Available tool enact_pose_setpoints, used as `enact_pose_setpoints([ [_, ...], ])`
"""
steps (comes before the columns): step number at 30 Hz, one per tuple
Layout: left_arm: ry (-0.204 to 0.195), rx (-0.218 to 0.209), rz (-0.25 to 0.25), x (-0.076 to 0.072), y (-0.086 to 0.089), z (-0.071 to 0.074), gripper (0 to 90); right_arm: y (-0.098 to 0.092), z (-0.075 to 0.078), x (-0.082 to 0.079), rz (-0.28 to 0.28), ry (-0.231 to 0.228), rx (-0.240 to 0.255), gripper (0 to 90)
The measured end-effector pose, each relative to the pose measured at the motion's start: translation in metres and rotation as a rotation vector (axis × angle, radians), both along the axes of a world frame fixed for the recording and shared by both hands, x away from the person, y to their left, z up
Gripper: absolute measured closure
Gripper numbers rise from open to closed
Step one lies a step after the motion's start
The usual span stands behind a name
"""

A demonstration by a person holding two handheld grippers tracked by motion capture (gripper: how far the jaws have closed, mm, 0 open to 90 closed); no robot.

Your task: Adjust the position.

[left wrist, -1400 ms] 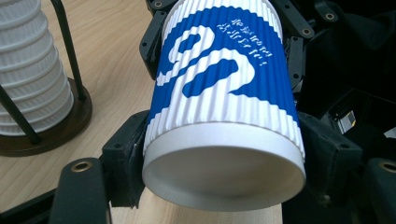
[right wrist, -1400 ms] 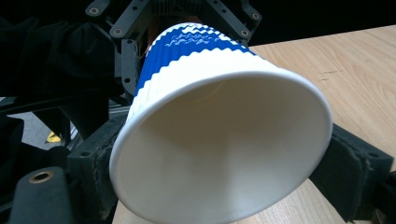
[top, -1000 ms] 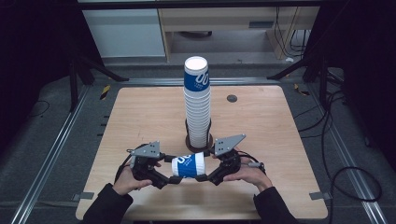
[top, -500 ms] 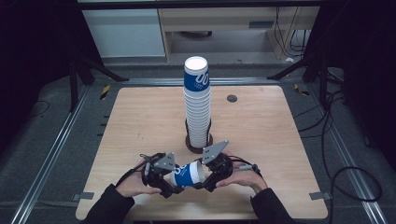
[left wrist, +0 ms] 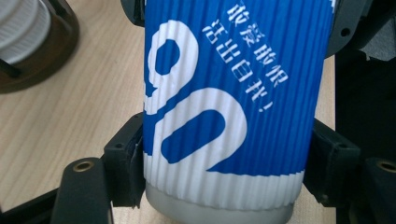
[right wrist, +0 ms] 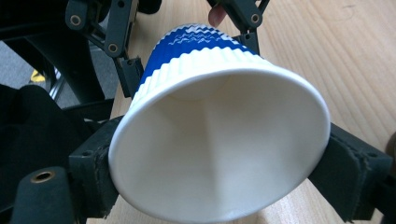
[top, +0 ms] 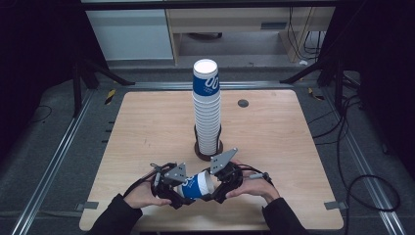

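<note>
A large white "90" is showing on the blue ribbed sleeve of the paper cup (left wrist: pixel 224 107), center frame; small white Chinese characters, too small to read, are running diagonally at its upper right.

Dark sleeves; black tongs (top: pixel 182 192) with brass-ringed screw holes, grey three-cornered plates, trailing cables

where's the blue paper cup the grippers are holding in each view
High view: blue paper cup lies on its side, bottom centre.
Left gripper view: it stands centre, base nearest the camera.
Right gripper view: centre, open mouth toward the camera.
Shared landmark: the wooden table.
</note>
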State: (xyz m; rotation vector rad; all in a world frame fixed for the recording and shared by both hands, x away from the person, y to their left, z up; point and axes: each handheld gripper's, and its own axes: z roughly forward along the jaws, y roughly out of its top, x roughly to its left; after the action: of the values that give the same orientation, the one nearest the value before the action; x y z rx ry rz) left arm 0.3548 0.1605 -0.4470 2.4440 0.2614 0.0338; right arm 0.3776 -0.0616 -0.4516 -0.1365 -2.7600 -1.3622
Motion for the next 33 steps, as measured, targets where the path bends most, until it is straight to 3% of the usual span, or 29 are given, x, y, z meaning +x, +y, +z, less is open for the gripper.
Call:
enact_pose_setpoints([
  [6, 0.009, -0.058, 0.02, 0.003, 0.006, 0.005, 27.5, -0.006, 0.008, 0.002, -0.047, -0.003, 0.065, 8.6],
  [10, 0.039, -0.168, 0.079, 0.011, 0.02, 0.011, 27.5, -0.016, 0.017, 0.006, -0.099, -0.013, 0.145, 8.0],
  [11, 0.039, -0.168, 0.079, 0.011, 0.02, 0.011, 27.5, -0.018, 0.019, 0.007, -0.117, -0.021, 0.168, 7.9],
  [12, 0.045, -0.228, 0.097, 0.014, 0.027, 0.014, 27.5, -0.021, 0.021, 0.008, -0.132, -0.022, 0.188, 7.9],
  [13, 0.045, -0.228, 0.097, 0.014, 0.027, 0.014, 27.5, -0.021, 0.021, 0.008, -0.132, -0.022, 0.188, 7.9],
  [14, 0.047, -0.284, 0.116, 0.015, 0.032, 0.018, 27.5, -0.025, 0.024, 0.01, -0.161, -0.025, 0.224, 8.1],
  [20, 0.028, -0.352, 0.135, 0.014, 0.034, 0.021, 27.5, -0.029, 0.028, 0.011, -0.175, 0.009, 0.307, 8.5],
  [33, 0.008, -0.32, 0.102, 0.005, 0.017, 0.017, 27.5, -0.014, 0.024, 0.007, -0.137, 0.059, 0.323, 9.9],
])
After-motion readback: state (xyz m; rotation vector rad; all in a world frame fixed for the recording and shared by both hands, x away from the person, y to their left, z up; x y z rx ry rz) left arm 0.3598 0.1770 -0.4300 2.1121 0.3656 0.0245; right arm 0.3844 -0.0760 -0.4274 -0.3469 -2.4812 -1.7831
